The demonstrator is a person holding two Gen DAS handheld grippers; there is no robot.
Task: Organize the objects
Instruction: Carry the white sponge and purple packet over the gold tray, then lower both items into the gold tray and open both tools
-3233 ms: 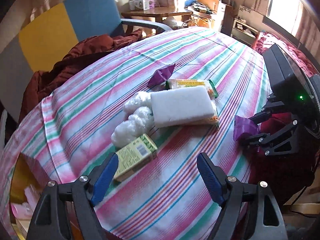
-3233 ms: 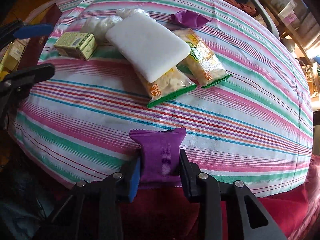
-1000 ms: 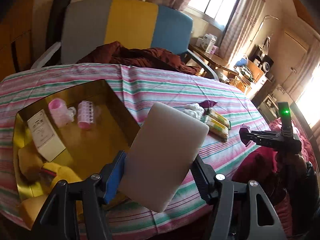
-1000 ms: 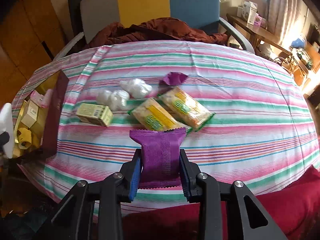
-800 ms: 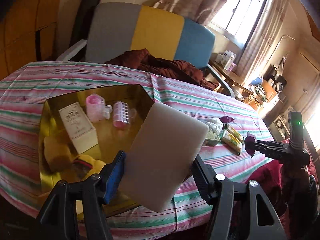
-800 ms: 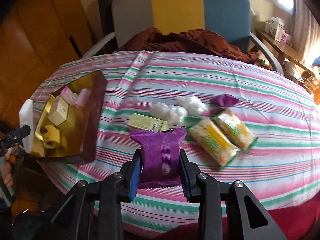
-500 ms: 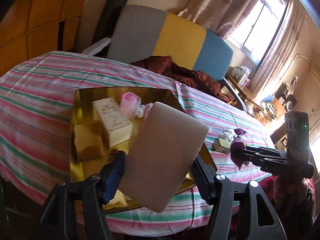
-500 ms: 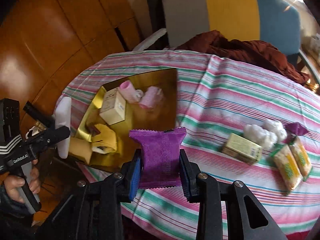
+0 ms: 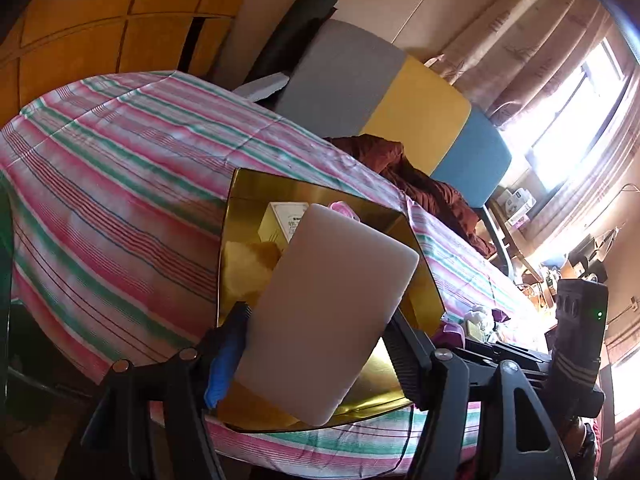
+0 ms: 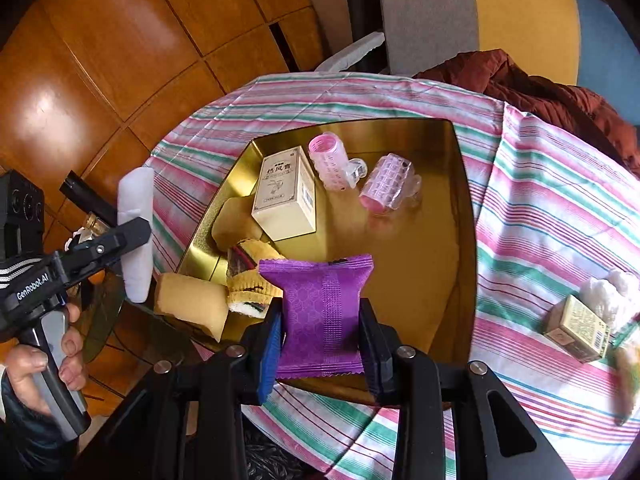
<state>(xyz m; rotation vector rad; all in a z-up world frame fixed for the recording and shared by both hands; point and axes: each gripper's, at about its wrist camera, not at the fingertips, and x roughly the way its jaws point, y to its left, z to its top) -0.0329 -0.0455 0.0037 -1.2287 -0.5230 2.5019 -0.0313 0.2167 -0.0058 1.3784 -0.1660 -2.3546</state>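
Note:
My left gripper (image 9: 316, 348) is shut on a white sponge block (image 9: 332, 312) and holds it above the near edge of a gold tray (image 9: 312, 192). From the right wrist view the same sponge block (image 10: 136, 232) hangs just outside the gold tray's (image 10: 460, 208) left rim. My right gripper (image 10: 320, 340) is shut on a purple snack packet (image 10: 320, 312) over the tray's near side. Inside the tray lie a cream box (image 10: 282, 196), two pink hair rollers (image 10: 332, 160) and yellow cake pieces (image 10: 248, 276).
A small green box (image 10: 576, 328) and white plastic-wrapped lumps (image 10: 608, 292) lie on the striped tablecloth (image 10: 552, 200) to the right. A colour-block chair (image 10: 500, 12) with a brown garment (image 10: 560, 100) stands behind. A hand (image 10: 36, 364) grips the left handle. Wooden panels lie left.
Both grippers have swung left from the pile of snacks to the gold tray, each keeping its load. The tray now fills the middle of both views.

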